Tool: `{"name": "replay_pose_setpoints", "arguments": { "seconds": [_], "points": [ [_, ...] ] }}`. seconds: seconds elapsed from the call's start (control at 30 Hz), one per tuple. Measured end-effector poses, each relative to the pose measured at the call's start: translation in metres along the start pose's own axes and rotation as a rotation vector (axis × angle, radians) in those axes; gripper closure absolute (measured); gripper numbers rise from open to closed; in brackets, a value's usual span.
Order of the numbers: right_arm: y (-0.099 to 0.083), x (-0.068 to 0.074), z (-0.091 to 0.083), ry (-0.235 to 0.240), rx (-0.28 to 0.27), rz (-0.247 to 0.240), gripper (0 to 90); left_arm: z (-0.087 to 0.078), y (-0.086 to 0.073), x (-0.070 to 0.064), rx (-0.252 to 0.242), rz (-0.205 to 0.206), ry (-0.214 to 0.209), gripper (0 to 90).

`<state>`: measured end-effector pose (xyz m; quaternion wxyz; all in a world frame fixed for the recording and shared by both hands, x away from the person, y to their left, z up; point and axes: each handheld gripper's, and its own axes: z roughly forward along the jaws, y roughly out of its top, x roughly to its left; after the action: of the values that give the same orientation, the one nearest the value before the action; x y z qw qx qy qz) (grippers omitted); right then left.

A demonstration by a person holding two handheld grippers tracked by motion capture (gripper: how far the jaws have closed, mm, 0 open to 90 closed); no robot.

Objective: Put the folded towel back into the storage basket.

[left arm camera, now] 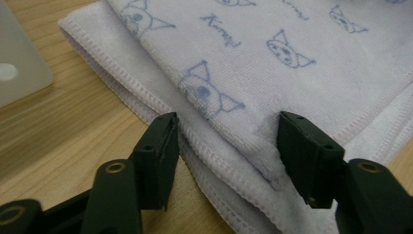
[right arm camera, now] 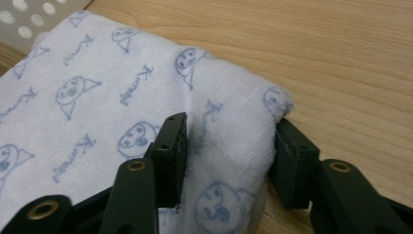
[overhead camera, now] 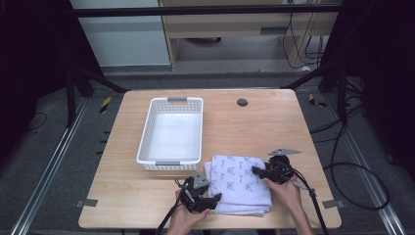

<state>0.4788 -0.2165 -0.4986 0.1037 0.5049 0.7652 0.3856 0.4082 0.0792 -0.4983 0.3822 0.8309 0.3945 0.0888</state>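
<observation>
Clearly soft, light and floppy, the folded towel (overhead camera: 240,183) lies on the table (overhead camera: 254,122) between both tools, the left gripper (left arm camera: 226,139) spread around its near hemmed corner and the right gripper (right arm camera: 229,146) spread around its folded edge, best pinched through all layers.

Overhead forward-down — gripper views close

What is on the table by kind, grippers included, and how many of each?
Folded printed towel: 1
White plastic basket: 1
Handheld grippers: 2, left gripper and right gripper
Total: 4
</observation>
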Motion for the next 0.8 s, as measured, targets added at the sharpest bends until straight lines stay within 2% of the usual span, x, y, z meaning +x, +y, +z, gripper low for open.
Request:
{"name": "replay_pose_setpoints", "arguments": {
  "seconds": [0.2,0.4,0.63,0.8],
  "points": [
    [0.001,0.0021,-0.0005,0.011,0.006,0.002,61.0,0.0001,0.0001,-0.0004,-0.001,-0.025,-0.041,52.5],
    [0.0018,0.003,-0.0009,0.012,0.007,-0.004,64.2,-0.0003,0.0016,0.0009,0.008,-0.034,-0.067,61.0],
    [0.0032,0.0051,-0.0018,0.005,0.007,-0.018,66.4,-0.002,0.0025,-0.0049,0.001,0.004,-0.045,69.1],
    [0.0051,0.0079,-0.0041,-0.005,0.007,-0.033,68.0,-0.0037,0.0022,-0.0039,-0.01,-0.005,-0.056,73.2]
  ]
}}
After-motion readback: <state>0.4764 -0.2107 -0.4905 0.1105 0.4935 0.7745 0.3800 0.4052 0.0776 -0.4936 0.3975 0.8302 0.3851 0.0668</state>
